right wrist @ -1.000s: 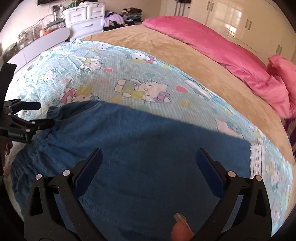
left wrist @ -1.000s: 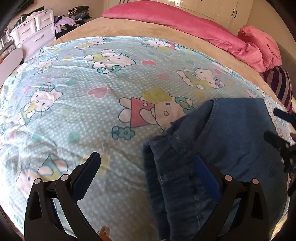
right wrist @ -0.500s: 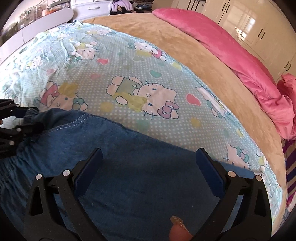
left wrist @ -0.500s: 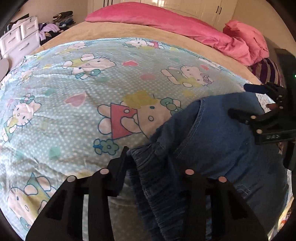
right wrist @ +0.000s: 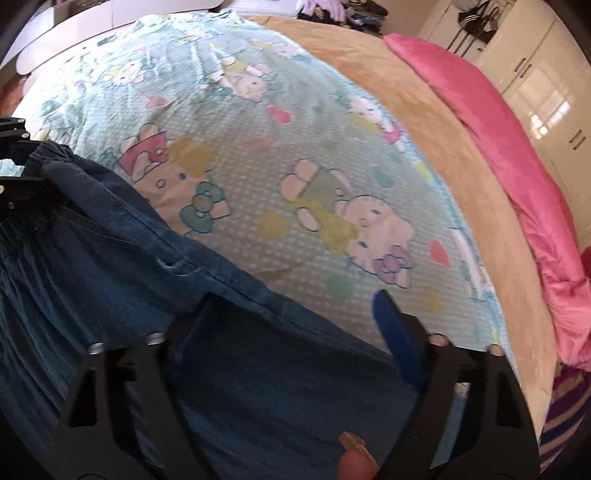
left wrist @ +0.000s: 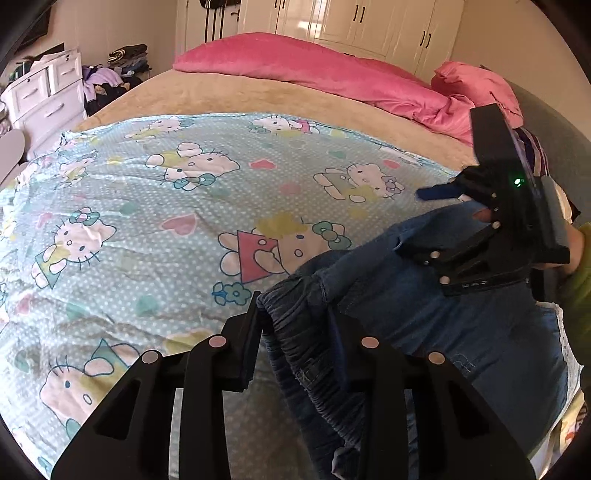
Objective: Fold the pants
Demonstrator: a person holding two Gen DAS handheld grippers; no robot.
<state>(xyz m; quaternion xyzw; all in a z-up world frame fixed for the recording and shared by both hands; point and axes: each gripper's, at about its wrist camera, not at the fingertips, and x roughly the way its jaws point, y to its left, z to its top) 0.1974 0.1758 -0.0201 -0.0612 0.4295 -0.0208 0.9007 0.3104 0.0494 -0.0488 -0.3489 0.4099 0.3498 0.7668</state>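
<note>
Blue denim pants (left wrist: pixel 461 332) lie on the near right part of the bed. My left gripper (left wrist: pixel 297 328) is closing, its pads pinching the gathered elastic waistband, which is raised off the sheet. In the right wrist view the pants (right wrist: pixel 110 277) fill the lower left. My right gripper (right wrist: pixel 295 321) is rolled sideways with its jaws closing. It straddles the far side seam, one finger over the denim and the blue pad (right wrist: pixel 395 332) past the edge over the sheet, with no pinch. The left wrist view shows the right gripper (left wrist: pixel 421 225) held by a hand.
A light-blue cartoon-cat sheet (left wrist: pixel 147 221) covers the bed over a tan blanket (left wrist: pixel 221 96). A pink duvet (left wrist: pixel 314 66) and pillow (left wrist: pixel 476 88) lie along the far side. White drawers (left wrist: pixel 44 96) stand at the left, wardrobes (left wrist: pixel 369 22) behind. Striped cloth (right wrist: pixel 565 413) lies at the right.
My left gripper went from wide open to shut on the waistband and lifted it. My right gripper moved across to the pants' far edge, rolled, and its jaws narrowed.
</note>
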